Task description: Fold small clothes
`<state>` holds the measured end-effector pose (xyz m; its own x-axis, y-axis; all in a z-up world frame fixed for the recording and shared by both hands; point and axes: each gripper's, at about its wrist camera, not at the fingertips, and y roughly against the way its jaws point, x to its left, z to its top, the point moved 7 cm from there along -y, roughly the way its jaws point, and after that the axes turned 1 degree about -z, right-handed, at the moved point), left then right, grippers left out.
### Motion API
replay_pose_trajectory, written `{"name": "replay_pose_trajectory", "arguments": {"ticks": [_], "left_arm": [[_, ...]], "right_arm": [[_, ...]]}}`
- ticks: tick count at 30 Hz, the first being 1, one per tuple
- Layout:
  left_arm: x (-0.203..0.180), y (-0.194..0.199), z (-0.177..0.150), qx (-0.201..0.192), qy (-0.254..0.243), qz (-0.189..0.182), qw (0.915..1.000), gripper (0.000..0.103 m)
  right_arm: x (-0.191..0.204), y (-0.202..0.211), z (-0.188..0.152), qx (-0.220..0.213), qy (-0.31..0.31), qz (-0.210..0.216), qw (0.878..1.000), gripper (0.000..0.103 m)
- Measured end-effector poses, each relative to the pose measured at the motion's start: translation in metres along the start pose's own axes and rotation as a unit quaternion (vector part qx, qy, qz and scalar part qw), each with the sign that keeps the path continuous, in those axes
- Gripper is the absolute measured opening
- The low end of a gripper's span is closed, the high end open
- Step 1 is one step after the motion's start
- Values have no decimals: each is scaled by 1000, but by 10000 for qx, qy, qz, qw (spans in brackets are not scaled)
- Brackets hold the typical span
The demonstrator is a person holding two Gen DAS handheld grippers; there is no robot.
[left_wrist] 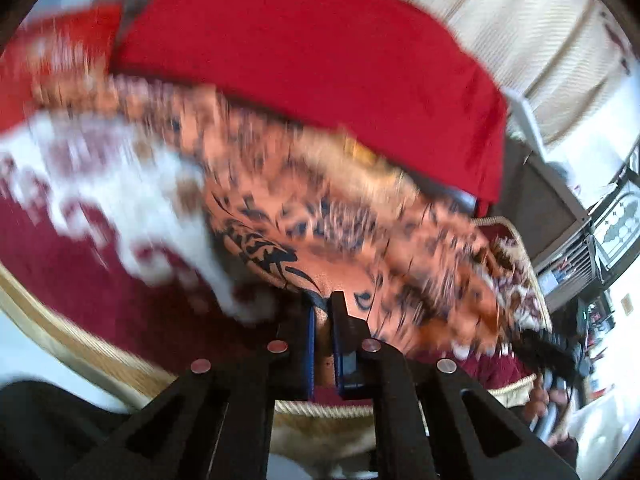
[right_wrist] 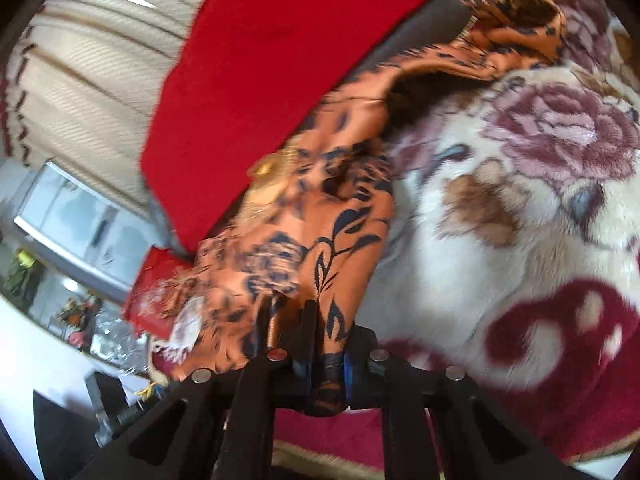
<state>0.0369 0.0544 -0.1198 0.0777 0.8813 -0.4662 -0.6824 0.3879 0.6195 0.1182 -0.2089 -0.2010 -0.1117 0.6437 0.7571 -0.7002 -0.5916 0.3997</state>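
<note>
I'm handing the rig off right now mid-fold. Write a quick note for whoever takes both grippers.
Left gripper: shut on an edge of the orange patterned garment.
Right gripper: shut on another edge of the same garment.
The garment hangs stretched between both, above the floral blanket; a red cloth lies behind it.
Done: both edges gripped, garment lifted.
Left: no fold visible yet; lay it flat and fold it. Both views are motion-blurred.

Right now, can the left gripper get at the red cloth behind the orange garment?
Probably not yet. The left gripper is shut on the orange garment, which lies between it and the red cloth. It would have to let go first, then reach over the garment.
</note>
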Motion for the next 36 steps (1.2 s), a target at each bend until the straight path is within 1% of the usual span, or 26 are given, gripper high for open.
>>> {"name": "replay_pose_trajectory", "arguments": {"ticks": [2, 3, 6, 9, 10, 11, 12, 14, 15, 16, 19, 20, 21, 22, 23, 24, 25, 26, 28, 30, 31, 32, 33, 34, 35, 36], "left_arm": [[7, 29, 18, -277, -69, 126, 9995, 5], [13, 39, 24, -324, -98, 231, 9992, 5], [36, 63, 33, -255, -161, 636, 9975, 5], [65, 75, 11, 47, -229, 1071, 9940, 5], [75, 75, 1, 214, -230, 1186, 9924, 5], [85, 73, -9, 372, -161, 1328, 9903, 5], [91, 74, -15, 436, -133, 1424, 9888, 5], [102, 76, -19, 592, -83, 1689, 9838, 5], [104, 81, -17, 548, -40, 1783, 9824, 5], [105, 87, -11, 437, -42, 1796, 9828, 5], [74, 94, 19, 112, -562, 1641, 9848, 9], [58, 88, 30, 9, -780, 1589, 9842, 26], [40, 79, 41, -112, -972, 1504, 9838, 58], [25, 70, 49, -217, -1083, 1420, 9837, 75], [4, 57, 58, -373, -1203, 1278, 9838, 93], [-14, 45, 64, -473, -1321, 1133, 9836, 94], [-28, 31, 70, -501, -1437, 1036, 9829, 94], [-47, 10, 76, -476, -1603, 922, 9816, 94], [-75, -34, 83, -261, -1762, 787, 9809, 94], [-90, -79, 86, 101, -1679, 738, 9830, 94], [-95, -99, 87, 272, -1595, 682, 9845, 94], [-99, -118, 86, 433, -1488, 606, 9861, 94], [-100, -133, 85, 533, -1376, 559, 9875, 94], [-99, -146, 84, 594, -1268, 533, 9887, 94], [-97, -161, 83, 637, -1163, 519, 9898, 94], [-95, -171, 80, 662, -1124, 530, 9900, 94]], "right_arm": [[17, 18, -16, 44, 168, 123, 9998, 10], [23, 25, -23, 83, 216, 159, 9996, 10], [45, 51, -53, 321, 457, 305, 9980, 10], [56, 63, -80, 604, 740, 61, 9954, 10], [54, 63, -88, 778, 737, 4, 9942, 10], [49, 63, -94, 976, 673, -85, 9929, 13], [43, 63, -98, 1132, 583, -229, 9916, 14], [31, 65, -95, 1349, 359, -374, 9895, 14], [27, 69, -90, 1314, 261, -356, 9903, 14], [24, 74, -83, 1228, 183, -362, 9916, 14], [13, 95, -46, 664, -9, -338, 9972, 14], [5, 102, -27, 380, -81, -353, 9986, 21], [0, 106, -14, 182, -141, -392, 9990, 42], [-11, 113, 6, -159, -275, -481, 9983, 62], [-22, 121, 26, -625, -402, -537, 9958, 94], [-26, 125, 40, -948, -435, -552, 9930, 96], [-34, 129, 60, -1331, -427, -606, 9883, 96], [-42, 128, 78, -1553, -434, -799, 9837, 95], [-56, 123, 104, -1686, -365, -1335, 9759, 94], [-62, 111, 132, -1715, 53, -2029, 9640, 94], [-65, 104, 149, -1707, 436, -2605, 9493, 94], [-69, 97, 167, -1650, 822, -3163, 9306, 94], [-70, 91, 176, -1579, 1040, -3482, 9181, 92], [-76, 82, 191, -1432, 1283, -3874, 9016, 91], [-84, 74, 203, -1269, 1409, -4122, 8911, 86], [-97, 67, 217, -1095, 1454, -4305, 8840, 77]]}}
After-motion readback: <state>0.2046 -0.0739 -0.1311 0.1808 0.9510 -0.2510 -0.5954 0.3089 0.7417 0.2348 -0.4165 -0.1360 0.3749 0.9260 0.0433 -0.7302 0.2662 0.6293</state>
